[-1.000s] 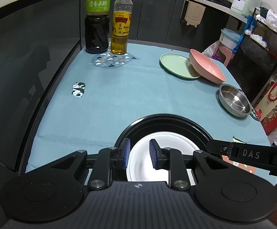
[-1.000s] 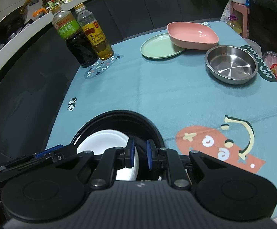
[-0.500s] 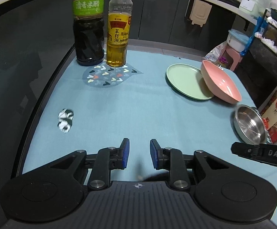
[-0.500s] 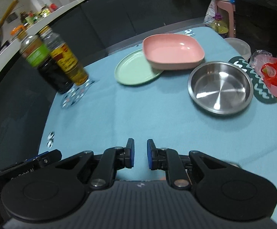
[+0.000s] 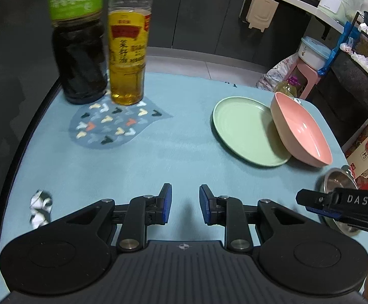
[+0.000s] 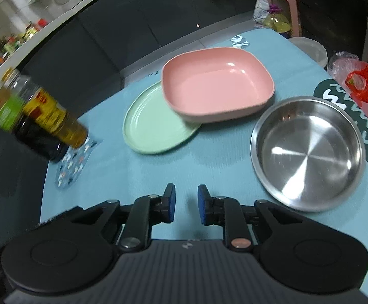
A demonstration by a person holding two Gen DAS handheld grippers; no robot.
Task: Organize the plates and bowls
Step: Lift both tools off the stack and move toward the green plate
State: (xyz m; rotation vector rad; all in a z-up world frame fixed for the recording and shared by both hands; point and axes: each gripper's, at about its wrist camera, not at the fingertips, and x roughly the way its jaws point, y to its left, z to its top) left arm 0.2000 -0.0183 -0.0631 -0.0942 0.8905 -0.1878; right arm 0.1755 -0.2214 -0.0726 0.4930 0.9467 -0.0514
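A green plate (image 5: 244,133) lies on the blue tablecloth with a pink square bowl (image 5: 301,133) resting tilted on its right edge. Both show in the right wrist view, the plate (image 6: 153,126) and the bowl (image 6: 217,91). A steel bowl (image 6: 308,152) sits to their right, partly seen in the left wrist view (image 5: 338,179). My left gripper (image 5: 182,204) is open and empty over bare cloth, short of the plate. My right gripper (image 6: 185,205) is open and empty, short of the dishes; its side shows in the left wrist view (image 5: 341,204).
A dark sauce bottle (image 5: 77,40) and an oil bottle (image 5: 128,48) stand at the far left on a patterned patch; both show in the right wrist view (image 6: 39,121). A red bag (image 6: 366,86) lies at the right table edge. A pink stool (image 5: 308,76) stands beyond the table.
Both grippers have moved forward across the table. The black pan with the white plate has dropped out of view. The green plate, pink bowl and steel bowl are closer.
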